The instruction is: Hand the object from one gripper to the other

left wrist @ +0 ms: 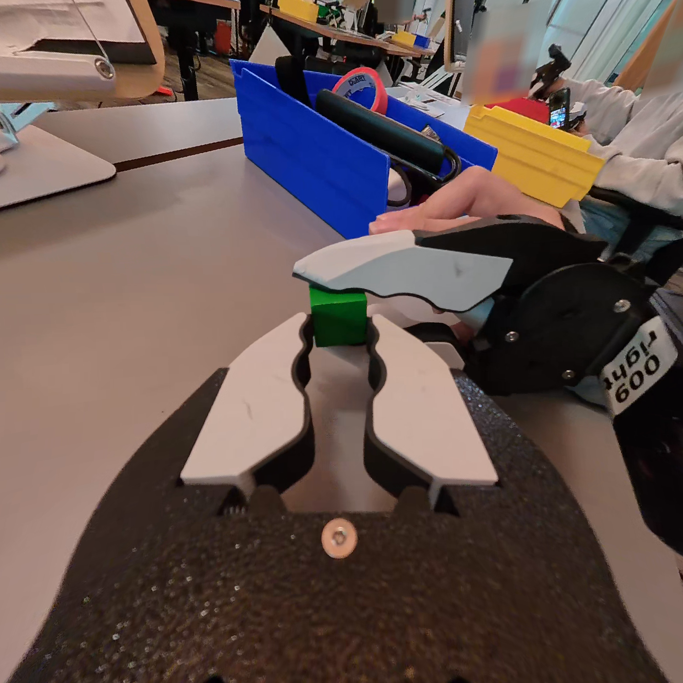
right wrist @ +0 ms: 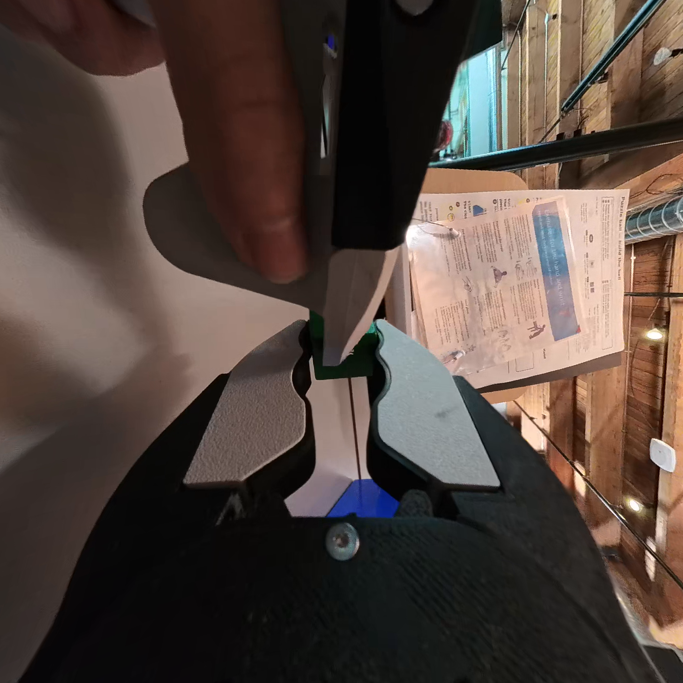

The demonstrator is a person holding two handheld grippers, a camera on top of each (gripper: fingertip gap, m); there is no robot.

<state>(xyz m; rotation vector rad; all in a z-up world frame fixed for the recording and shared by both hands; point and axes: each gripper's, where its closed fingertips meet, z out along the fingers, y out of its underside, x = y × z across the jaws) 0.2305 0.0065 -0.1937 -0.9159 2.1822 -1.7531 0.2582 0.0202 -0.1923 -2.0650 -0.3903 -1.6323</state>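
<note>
Handover mid-step: green block [left wrist: 339, 320] sits pinched between both tools at once, held above the grey table [left wrist: 148, 295], not resting on it as far as I can tell. Left gripper [left wrist: 338, 327] has its tips closed narrow on the block's two sides; right gripper [right wrist: 340, 345], rolled on its side and coming in across the left one, also grips the same block, one finger over the top and the other underneath, partly hidden in left wrist view. In right wrist view the left tool's pale finger lies across the block's face, so the two grips cross w/o fouling. My read: both hold, so which one gives and which receives can't be told from here. Next move needs one tool to ease its tips apart while the other keeps pressure, then back straight off w/o dragging the block. Risk: both let go, or a twist as one pulls. Bins behind: blue bin [left wrist: 306, 148] holds a pink tape roll [left wrist: 364, 88] plus black padded handles; yellow bin [left wrist: 528, 151] beside it, contents unclear apart from something red.
</note>
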